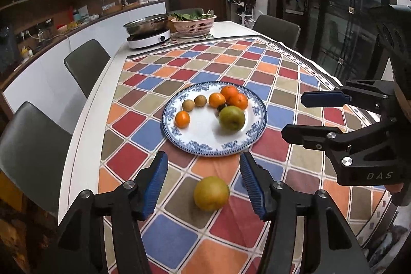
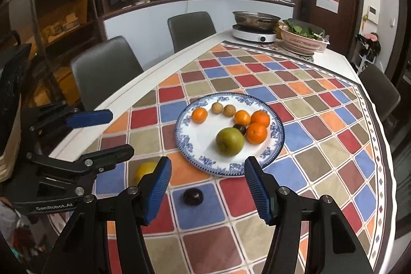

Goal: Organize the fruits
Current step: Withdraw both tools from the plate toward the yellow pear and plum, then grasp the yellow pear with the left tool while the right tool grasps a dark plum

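The left gripper hangs above the table with its jaws partly apart and empty. A yellow-brown pear lies on the checked tablecloth in line with the gap between the blue pads, which do not touch it. It sits just off the near rim of the blue-and-white plate.

The right gripper also has its jaws partly apart and holds nothing. A dark round fruit lies on the cloth below the gap, clear of both pads, near the plate's front rim.

The plate carries a green-brown pear, four oranges, two small brown fruits and one dark fruit wedged between the pear and the oranges.

At the far end of the table stand a pan on a white hob and a pink basket of greens.
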A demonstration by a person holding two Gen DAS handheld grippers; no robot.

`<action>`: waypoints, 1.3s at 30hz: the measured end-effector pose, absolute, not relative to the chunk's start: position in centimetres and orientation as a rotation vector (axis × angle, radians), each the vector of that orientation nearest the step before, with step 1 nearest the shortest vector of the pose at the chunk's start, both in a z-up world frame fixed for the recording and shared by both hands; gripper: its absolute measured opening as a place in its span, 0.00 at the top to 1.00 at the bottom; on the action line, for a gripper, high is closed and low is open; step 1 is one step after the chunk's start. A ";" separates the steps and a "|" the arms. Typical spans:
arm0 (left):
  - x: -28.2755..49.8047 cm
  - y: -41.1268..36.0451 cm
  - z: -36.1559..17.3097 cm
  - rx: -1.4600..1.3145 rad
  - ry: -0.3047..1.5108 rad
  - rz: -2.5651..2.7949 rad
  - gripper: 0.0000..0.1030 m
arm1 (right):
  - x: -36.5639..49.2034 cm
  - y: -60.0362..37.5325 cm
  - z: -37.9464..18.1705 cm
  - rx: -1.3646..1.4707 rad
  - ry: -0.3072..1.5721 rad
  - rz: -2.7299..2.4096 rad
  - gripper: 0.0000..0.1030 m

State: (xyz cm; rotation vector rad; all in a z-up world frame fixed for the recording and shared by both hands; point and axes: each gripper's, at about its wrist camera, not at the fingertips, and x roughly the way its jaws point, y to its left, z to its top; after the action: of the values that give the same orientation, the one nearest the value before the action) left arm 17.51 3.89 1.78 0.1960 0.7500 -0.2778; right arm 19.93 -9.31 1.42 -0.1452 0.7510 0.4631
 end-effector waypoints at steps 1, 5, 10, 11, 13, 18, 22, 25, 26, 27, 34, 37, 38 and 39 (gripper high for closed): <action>17.3 3.9 1.6 0.196 0.751 -0.280 0.44 | 19.7 -9.2 1.2 -0.154 0.753 0.465 0.42; 16.6 4.1 0.9 0.196 0.758 -0.292 0.43 | 19.1 -8.8 0.2 -0.166 0.778 0.487 0.42; 16.2 4.1 -0.3 0.210 0.780 -0.308 0.43 | 18.8 -8.4 -1.2 -0.185 0.807 0.511 0.42; 16.2 4.1 -0.7 0.212 0.786 -0.312 0.43 | 18.7 -8.2 -1.4 -0.188 0.813 0.517 0.42; 16.2 4.1 -1.4 0.213 0.802 -0.326 0.43 | 18.7 -8.1 -2.1 -0.194 0.831 0.525 0.42; 16.2 4.0 -3.0 0.223 0.835 -0.350 0.43 | 18.9 -7.7 -3.6 -0.207 0.866 0.542 0.42; 16.5 3.9 -4.3 0.231 0.860 -0.359 0.43 | 19.4 -7.6 -5.1 -0.215 0.896 0.546 0.43; 17.0 4.0 -5.1 0.222 0.880 -0.368 0.43 | 19.8 -7.5 -5.9 -0.215 0.914 0.548 0.43; 17.1 4.0 -5.4 0.220 0.884 -0.371 0.43 | 19.9 -7.5 -6.1 -0.216 0.917 0.549 0.44; 17.3 4.0 -5.7 0.219 0.888 -0.372 0.43 | 20.0 -7.4 -6.3 -0.219 0.919 0.551 0.44; 18.5 4.3 -7.0 0.193 0.916 -0.376 0.43 | 20.7 -6.7 -7.7 -0.224 0.946 0.561 0.49; 19.2 4.4 -7.3 0.166 0.924 -0.376 0.43 | 21.3 -6.7 -8.1 -0.211 0.958 0.558 0.52; 19.3 4.4 -7.4 0.158 0.926 -0.376 0.43 | 21.4 -6.7 -8.2 -0.208 0.960 0.558 0.53; 19.5 4.4 -7.4 0.151 0.927 -0.376 0.43 | 21.6 -6.7 -8.2 -0.204 0.963 0.559 0.53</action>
State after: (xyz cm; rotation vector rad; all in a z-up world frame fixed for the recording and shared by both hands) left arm 19.51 4.39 -7.40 0.1509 0.9267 -0.3764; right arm 21.58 -6.67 -8.24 -0.2038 0.9627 0.5593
